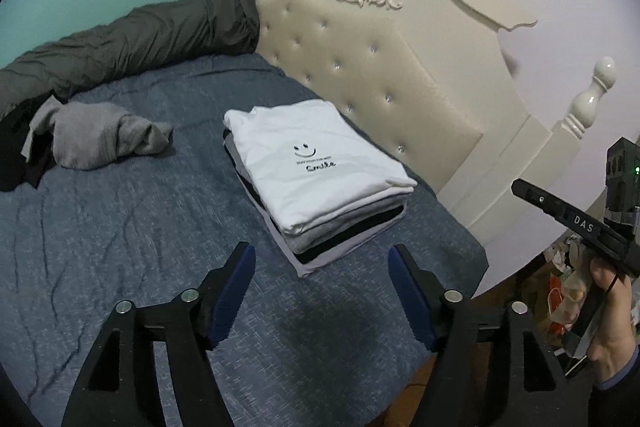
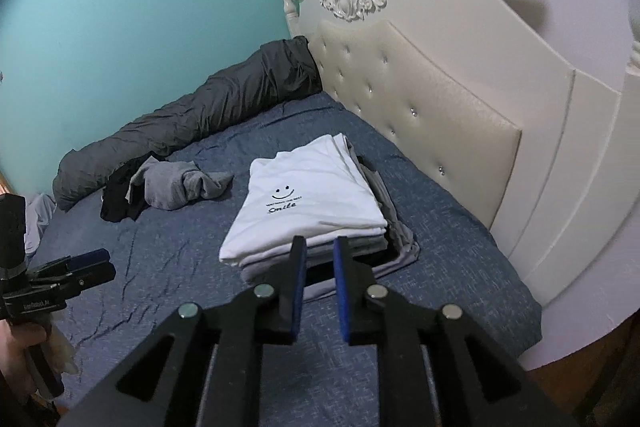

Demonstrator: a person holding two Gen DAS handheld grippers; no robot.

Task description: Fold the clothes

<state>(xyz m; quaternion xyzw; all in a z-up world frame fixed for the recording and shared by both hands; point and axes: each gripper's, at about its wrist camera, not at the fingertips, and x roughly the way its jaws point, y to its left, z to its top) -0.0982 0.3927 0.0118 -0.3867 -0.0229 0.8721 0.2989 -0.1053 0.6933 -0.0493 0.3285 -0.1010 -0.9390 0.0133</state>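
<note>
My left gripper (image 1: 322, 259) hangs wide apart, empty. My right gripper (image 2: 320, 251) stands slightly apart, empty, above the stack (image 2: 308, 203) by the bed's (image 2: 160, 287) headboard edge.

White top shirt (image 2: 310, 205) is showing a black smiley print; bedsheet (image 1: 120, 227) is showing mottled blue; crumpled garment (image 1: 100, 137) is showing grey.

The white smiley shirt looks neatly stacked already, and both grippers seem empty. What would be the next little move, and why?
Probably reach the left gripper over to the crumpled grey garment, since the white smiley shirt already tops the folded stack and nothing sits between either gripper's pads. The grey piece lies bunched on the blue bedsheet, with a black garment beside it, both unfolded.
</note>
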